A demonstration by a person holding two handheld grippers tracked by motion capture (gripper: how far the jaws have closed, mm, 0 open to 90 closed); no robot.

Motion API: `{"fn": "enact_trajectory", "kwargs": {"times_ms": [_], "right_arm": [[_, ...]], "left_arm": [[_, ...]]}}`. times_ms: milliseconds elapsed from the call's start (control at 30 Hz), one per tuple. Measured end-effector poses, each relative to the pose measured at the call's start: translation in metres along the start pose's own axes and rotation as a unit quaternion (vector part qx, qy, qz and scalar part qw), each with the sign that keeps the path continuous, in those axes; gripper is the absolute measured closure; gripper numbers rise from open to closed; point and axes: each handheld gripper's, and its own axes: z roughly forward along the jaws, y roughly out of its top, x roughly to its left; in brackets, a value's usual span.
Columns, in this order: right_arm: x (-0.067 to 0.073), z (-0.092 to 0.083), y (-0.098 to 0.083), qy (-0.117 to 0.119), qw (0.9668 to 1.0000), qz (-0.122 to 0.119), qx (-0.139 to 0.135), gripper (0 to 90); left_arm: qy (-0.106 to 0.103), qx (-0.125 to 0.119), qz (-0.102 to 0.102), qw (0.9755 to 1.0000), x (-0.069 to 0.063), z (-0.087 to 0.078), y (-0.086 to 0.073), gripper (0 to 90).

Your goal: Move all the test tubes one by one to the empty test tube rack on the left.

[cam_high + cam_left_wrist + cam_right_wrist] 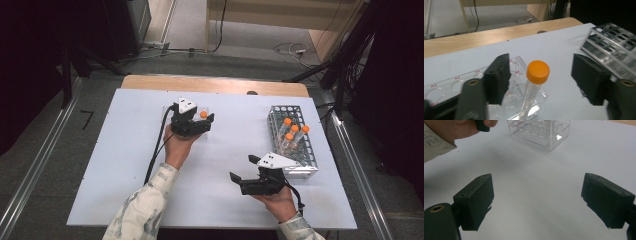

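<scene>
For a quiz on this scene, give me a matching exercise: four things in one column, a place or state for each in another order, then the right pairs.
Things:
1. orange-capped tube
2. metal rack
3. left tongs
4. right tongs

Places or states:
A. open over bare white table, nothing between the jaws
B. standing in the clear plastic rack
C. open, jaws either side of a tube, not touching it
D. at the table's right, holding three capped tubes

Pairs: 1-B, 2-D, 3-C, 4-A

An orange-capped clear tube (537,75) stands in a clear plastic rack (519,100) with red labels, on a pale blue-white mat (125,165), between black gripper jaws, near a silver wire rack (300,165).
</scene>
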Motion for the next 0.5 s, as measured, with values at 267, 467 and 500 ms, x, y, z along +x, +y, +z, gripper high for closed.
{"fn": "enact_trajectory", "kwargs": {"times_ms": [267, 467, 500], "right_arm": [[-0.006, -0.009, 0.0, -0.012, 0.9998, 0.007, -0.012, 9.7], [-0.014, -0.018, -0.001, -0.033, 0.9991, 0.015, -0.023, 9.9], [-0.016, -0.019, -0.001, -0.035, 0.9989, 0.016, -0.026, 10.0]], "left_arm": [[-0.008, -0.002, -0.005, 1.0, 0.001, -0.024, -0.015, 10.8], [-0.009, -0.001, -0.001, 1.0, 0.006, -0.041, -0.029, 10.8], [-0.01, 0.0, -0.001, 1.0, 0.007, -0.043, -0.03, 10.8]]}}
